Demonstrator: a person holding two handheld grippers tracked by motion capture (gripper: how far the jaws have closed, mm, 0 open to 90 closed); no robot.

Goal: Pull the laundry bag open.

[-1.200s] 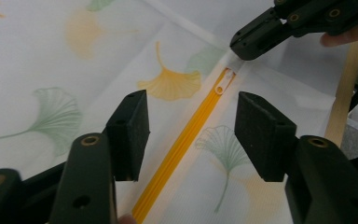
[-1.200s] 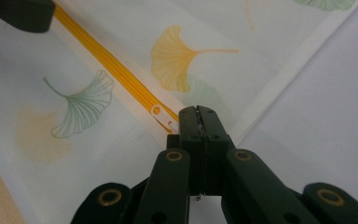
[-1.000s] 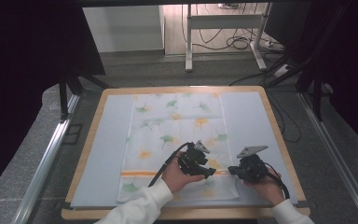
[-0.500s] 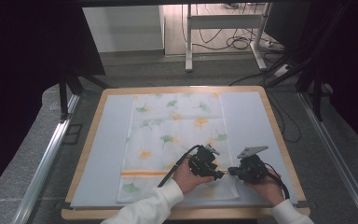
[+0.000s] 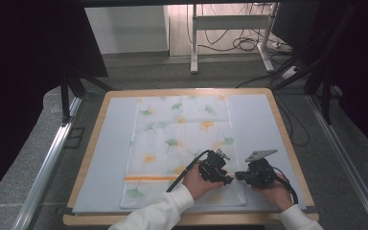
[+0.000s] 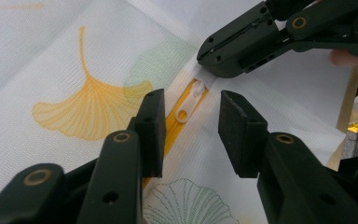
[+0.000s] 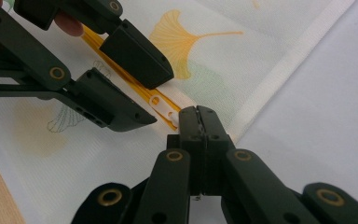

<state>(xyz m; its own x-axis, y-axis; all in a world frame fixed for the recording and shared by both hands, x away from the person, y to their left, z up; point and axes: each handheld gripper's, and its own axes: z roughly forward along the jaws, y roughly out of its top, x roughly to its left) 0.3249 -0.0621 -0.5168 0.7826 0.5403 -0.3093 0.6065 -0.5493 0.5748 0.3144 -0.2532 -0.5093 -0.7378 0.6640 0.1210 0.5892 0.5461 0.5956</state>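
Zipper pull (image 6: 188, 103): white tab on an orange zipper (image 7: 121, 59), lying flat between the 2 pads of my left gripper (image 6: 189, 135), at the near right corner of the ginkgo-print pillowcase (image 5: 182, 143).

Left gripper: jaws have just been closing and stand 1 on each side of the pull, pads not yet touching it. Released, nothing gripped.

Right gripper (image 7: 196, 115): clenched on the white fabric at the zipper's end, just beyond the slider, pinning it to the table.

Risks, as I judge them:
- Left pads closing on cloth beside the tab instead of the tab, since it lies flat and is thin; the pull would then bunch fabric.
- Tab slipping out under tension, being smooth plastic.
- Right grip letting go, so the pillowcase slides along instead of the slider running.
- The 2 grippers sit nearly tip to tip; any twist could knock them together.

Edges and room: the pillowcase's right hem lies close by, with bare grey mat (image 5: 258, 120) beyond. Wooden table rim (image 5: 287, 143) is near on the right and front. Along the zipper to the left, the run is open across flat cloth.
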